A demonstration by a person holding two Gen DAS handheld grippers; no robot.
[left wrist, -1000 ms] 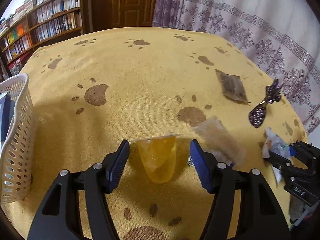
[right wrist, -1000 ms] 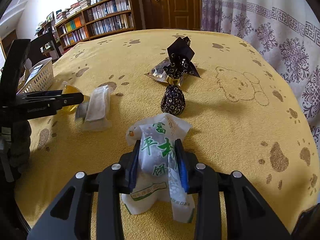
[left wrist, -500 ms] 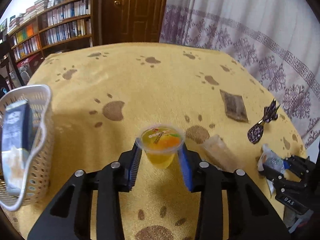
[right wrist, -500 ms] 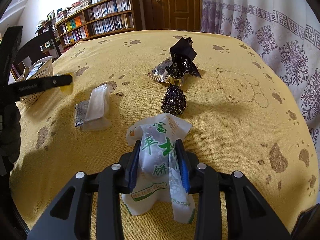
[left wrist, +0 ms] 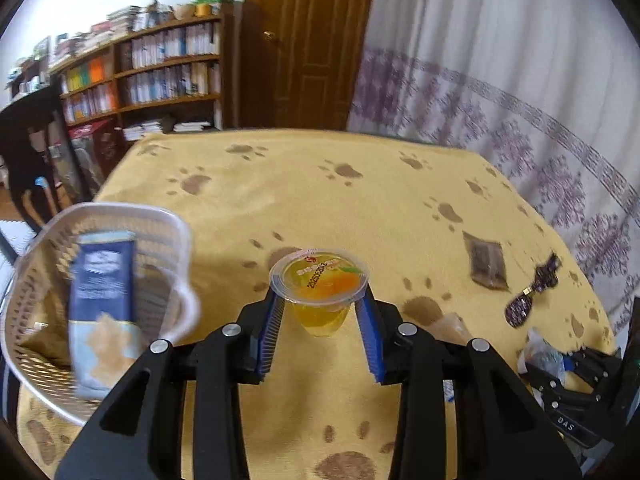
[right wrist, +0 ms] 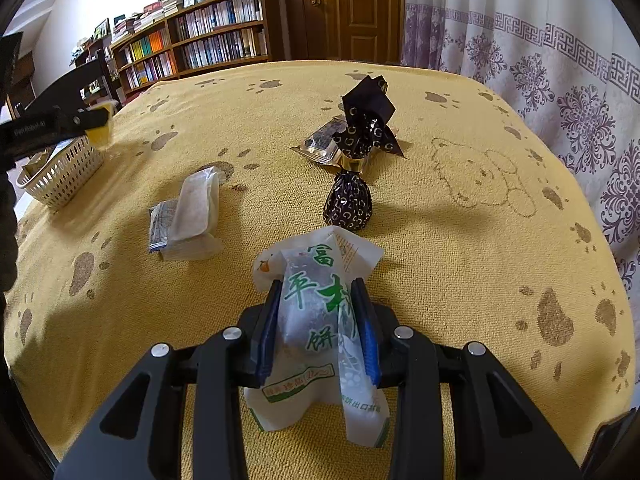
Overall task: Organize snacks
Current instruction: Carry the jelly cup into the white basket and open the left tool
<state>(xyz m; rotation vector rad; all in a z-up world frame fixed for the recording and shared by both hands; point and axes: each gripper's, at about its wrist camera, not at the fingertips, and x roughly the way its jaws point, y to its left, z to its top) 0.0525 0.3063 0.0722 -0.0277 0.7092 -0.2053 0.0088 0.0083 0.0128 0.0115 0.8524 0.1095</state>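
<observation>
The left gripper (left wrist: pixel 320 316) holds the jelly cup (left wrist: pixel 319 292) upright, I think so that it can be dropped straight into the white basket (left wrist: pixel 176 232). The cup hangs in the air just to the right of the basket, above the yellow cloth (left wrist: pixel 360 200). The jaws are clamped on the cup's sides under its rim. The right gripper (right wrist: pixel 318 324), well apart from the basket, has its jaws nearly closed around a white snack bag (right wrist: pixel 316 300), which rests low on the cloth.
</observation>
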